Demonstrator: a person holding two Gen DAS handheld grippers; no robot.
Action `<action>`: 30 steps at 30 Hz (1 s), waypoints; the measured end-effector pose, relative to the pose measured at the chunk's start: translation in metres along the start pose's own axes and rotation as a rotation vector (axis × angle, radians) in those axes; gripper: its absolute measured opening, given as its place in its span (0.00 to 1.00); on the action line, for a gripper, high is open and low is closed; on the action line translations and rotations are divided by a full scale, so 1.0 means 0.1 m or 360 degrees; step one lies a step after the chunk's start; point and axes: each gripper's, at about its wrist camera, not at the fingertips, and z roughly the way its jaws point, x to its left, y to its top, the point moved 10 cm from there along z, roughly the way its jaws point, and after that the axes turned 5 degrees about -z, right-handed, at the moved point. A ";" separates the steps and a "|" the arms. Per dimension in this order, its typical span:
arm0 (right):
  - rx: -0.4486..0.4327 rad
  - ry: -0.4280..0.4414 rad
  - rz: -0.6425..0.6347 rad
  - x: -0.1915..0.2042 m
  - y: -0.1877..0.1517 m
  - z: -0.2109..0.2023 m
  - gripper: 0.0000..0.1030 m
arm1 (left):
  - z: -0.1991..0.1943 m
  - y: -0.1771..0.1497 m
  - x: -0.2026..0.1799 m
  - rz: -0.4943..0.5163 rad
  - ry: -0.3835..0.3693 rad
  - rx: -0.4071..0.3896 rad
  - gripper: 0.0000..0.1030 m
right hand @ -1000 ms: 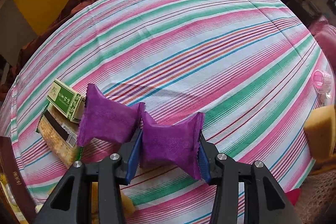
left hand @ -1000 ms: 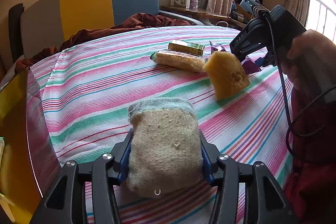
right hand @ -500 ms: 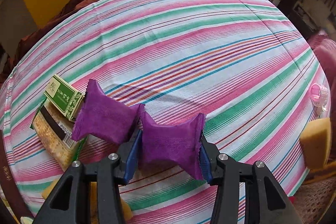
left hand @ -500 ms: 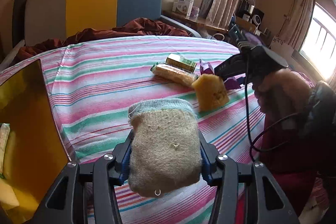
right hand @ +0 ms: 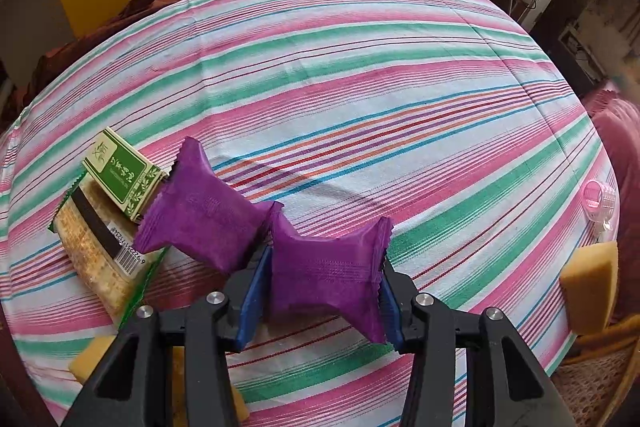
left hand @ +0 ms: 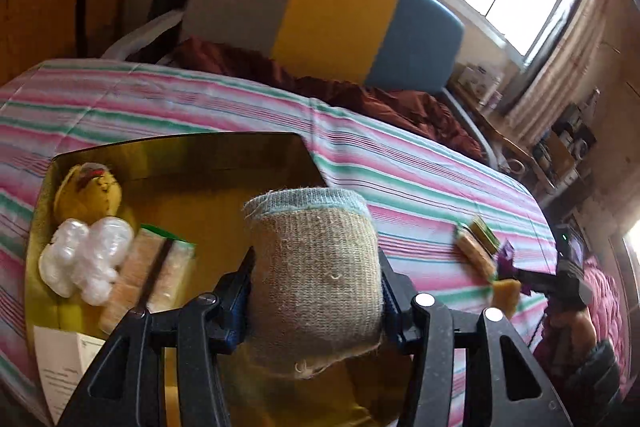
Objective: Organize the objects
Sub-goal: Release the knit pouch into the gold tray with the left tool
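Left wrist view: the left claw holds a tan knitted pouch clamped between its pads, above the yellow tray on the striped desk. In the tray lie a yellow plush toy, a white bubble-wrap bundle and a cracker pack. Right wrist view: the right claw grips a purple packet, with a second purple packet just beside it, touching a green box that rests on another cracker pack. A yellow sponge sits at the desk's right edge, near a pink tape roll.

Striped cloth bare beyond cracker pack.
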 end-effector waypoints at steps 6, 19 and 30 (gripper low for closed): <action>-0.0003 -0.0011 -0.0021 -0.01 0.02 0.02 0.48 | 0.39 0.33 0.67 -0.0017 0.0282 0.0073 0.51; -0.0007 -0.0032 -0.0050 0.00 0.03 0.03 0.48 | 0.29 0.39 0.94 -0.0014 0.0484 0.0007 0.61; -0.0022 -0.0023 -0.0039 0.01 0.04 -0.01 0.44 | -0.41 -0.17 0.15 0.0259 0.0375 -0.0216 0.61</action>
